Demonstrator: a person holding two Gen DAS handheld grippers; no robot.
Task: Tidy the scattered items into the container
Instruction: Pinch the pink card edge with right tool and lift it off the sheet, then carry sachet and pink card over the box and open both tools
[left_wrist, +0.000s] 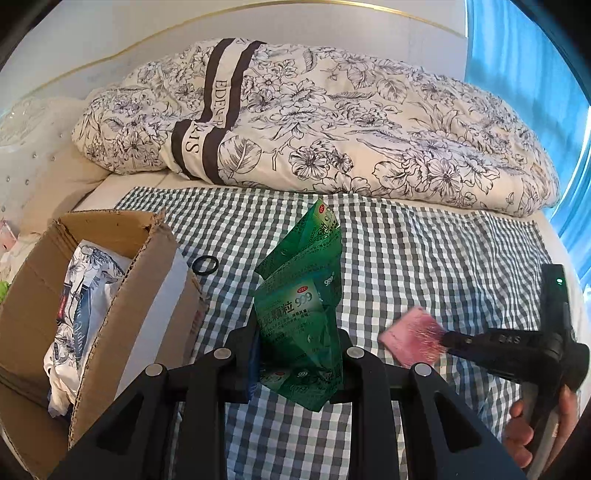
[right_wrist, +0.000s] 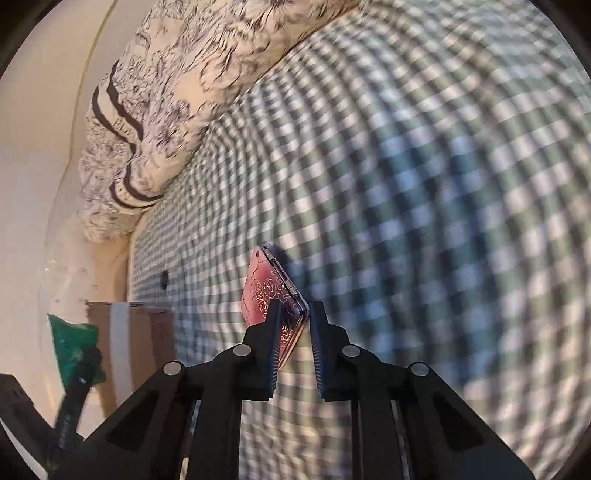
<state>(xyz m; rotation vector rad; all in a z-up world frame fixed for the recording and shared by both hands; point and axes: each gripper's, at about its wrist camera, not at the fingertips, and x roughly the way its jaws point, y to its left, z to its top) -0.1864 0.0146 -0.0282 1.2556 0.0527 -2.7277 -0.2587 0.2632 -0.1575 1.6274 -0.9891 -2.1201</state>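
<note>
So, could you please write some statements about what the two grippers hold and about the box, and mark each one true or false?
1. The left gripper holds green sachets. True.
2. The right gripper holds a blue cup. False: it holds a pink case with a rose pattern and a hinge.
3. The cardboard box is empty. False: a floral printed packet already lies inside.
4. A black ring lies on the checked cloth beside the box. True.
5. The green sachets are already inside the box. False: they hang from the gripper over the cloth, right of the box.
</note>
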